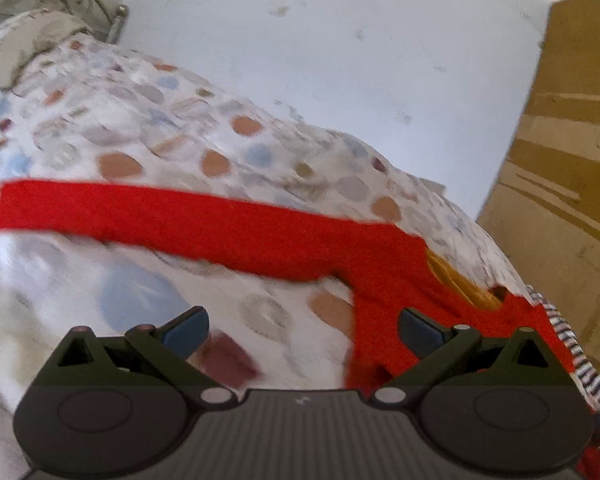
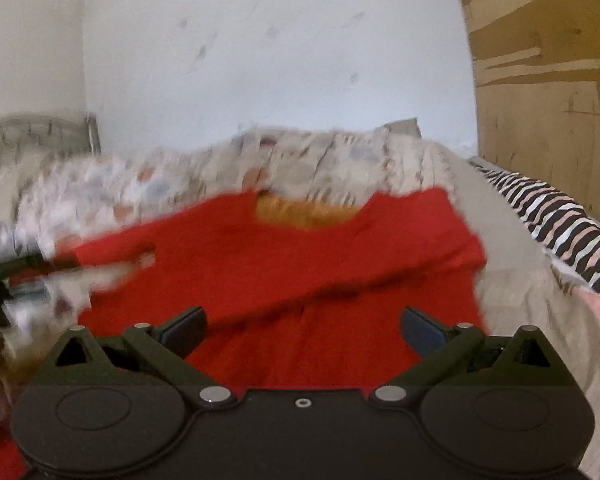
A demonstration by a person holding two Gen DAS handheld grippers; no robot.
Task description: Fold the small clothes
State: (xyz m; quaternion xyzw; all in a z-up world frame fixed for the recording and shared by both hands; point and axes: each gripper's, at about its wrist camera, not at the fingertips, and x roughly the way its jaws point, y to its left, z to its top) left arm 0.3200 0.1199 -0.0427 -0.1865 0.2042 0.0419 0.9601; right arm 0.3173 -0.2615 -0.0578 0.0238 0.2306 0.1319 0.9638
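Jaws apart, both grippers: left gripper (image 1: 302,330), right gripper (image 2: 302,330). Red long-sleeved fabric shirt (image 2: 300,276): collar far, sleeve stretched leftward across spotted white bedcover (image 1: 148,120).

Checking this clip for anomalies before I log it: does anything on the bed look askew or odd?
Only the red top looks lopsided: one sleeve lies stretched straight out over the spotted bedcover, the other is folded across its body. Both tools are open and hold nothing.

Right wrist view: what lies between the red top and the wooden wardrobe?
A striped cloth on the bed's beige edge, between the red top and the wardrobe.
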